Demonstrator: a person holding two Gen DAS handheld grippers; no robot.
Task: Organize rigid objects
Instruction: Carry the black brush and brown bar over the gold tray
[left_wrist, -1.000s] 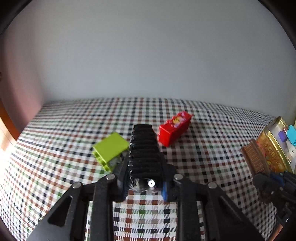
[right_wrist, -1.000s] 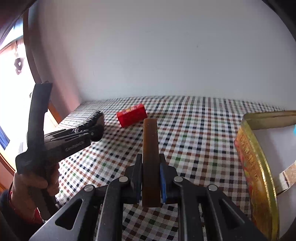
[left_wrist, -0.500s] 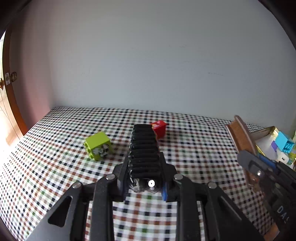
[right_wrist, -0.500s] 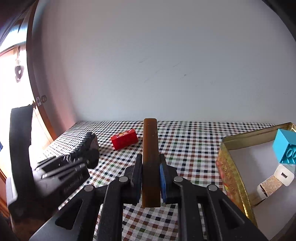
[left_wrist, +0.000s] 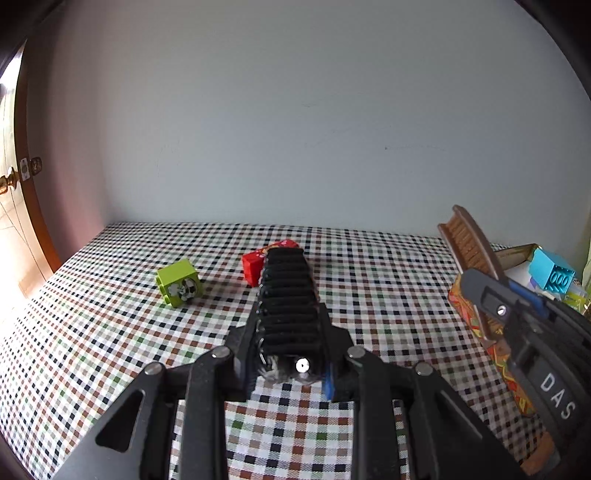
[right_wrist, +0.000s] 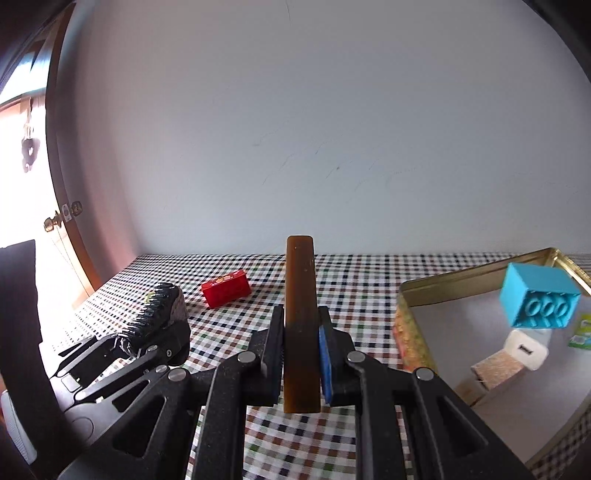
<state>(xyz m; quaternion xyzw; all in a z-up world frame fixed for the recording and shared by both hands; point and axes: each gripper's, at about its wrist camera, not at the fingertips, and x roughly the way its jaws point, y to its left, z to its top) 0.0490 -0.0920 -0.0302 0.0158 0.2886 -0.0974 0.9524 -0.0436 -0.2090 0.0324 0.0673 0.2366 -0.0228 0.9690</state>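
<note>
Both hands have drawn back toward the tin (right_wrist: 461, 284), the left gripper (left_wrist: 286, 291) pinching a black comb (left_wrist: 286, 295), the right gripper (right_wrist: 301, 325) clamping a stiff, light-looking brown brush (right_wrist: 300, 295) at mid-length above the checked worktop (left_wrist: 369, 280).

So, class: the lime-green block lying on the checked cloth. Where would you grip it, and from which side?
Grip the lime-green block across its two flat, plain side faces, coming from above. It lies tipped over, its open underside facing the camera, with bare cloth all round it.
</note>
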